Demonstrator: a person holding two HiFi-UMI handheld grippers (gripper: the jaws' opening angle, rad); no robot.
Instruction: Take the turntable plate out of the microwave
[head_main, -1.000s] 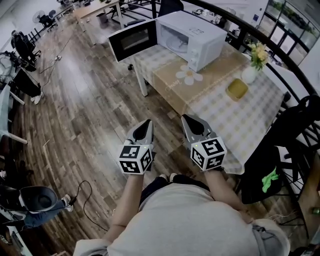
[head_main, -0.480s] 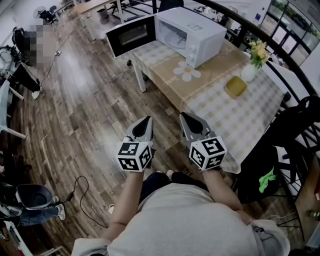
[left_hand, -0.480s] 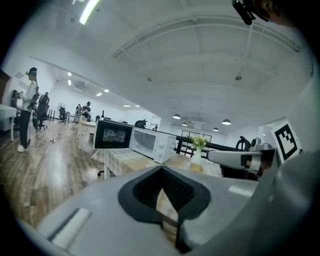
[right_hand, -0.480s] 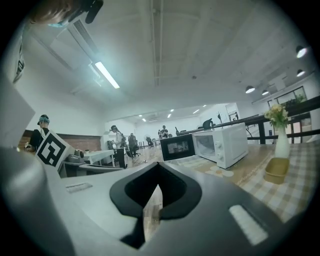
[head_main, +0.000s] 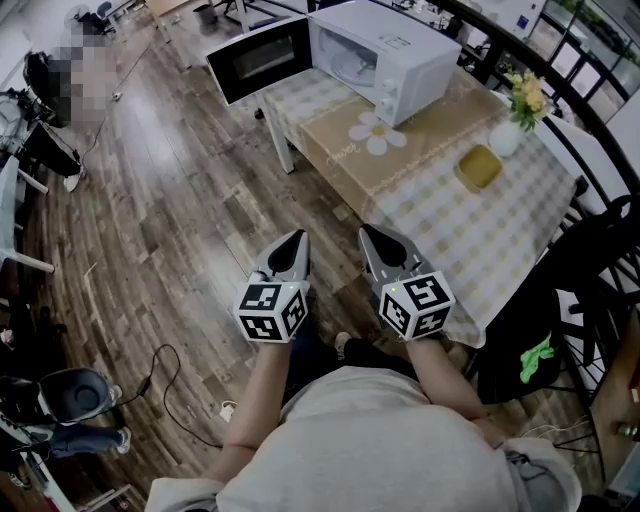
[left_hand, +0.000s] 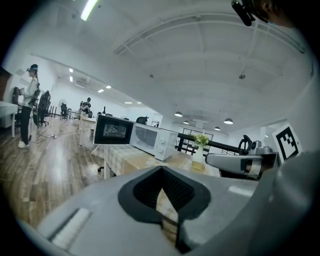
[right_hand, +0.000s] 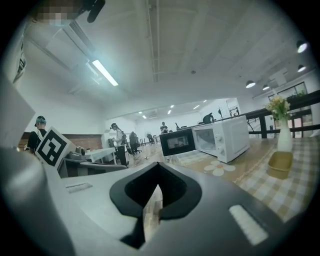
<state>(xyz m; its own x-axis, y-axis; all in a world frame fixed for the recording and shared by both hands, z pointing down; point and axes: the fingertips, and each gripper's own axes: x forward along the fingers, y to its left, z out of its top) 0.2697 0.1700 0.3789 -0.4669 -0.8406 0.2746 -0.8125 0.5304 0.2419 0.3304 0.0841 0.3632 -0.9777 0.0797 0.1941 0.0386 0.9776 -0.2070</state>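
Still hovering near, barely shifting: left gripper (head_main: 297, 240) and right gripper (head_main: 366, 234), fingers closed, empty; turntable plate (head_main: 352, 66) remaining inside far open microwave (head_main: 405, 48).

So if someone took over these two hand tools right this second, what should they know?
Left gripper: shut, empty, held out in front of the person, well away from the microwave.
Right gripper: shut, empty, beside the left one.
The microwave stands at the far end of the table, with its door swung open. The plate lies inside.
Done: the door is open.
Left: step closer, reach in, lift the plate out.
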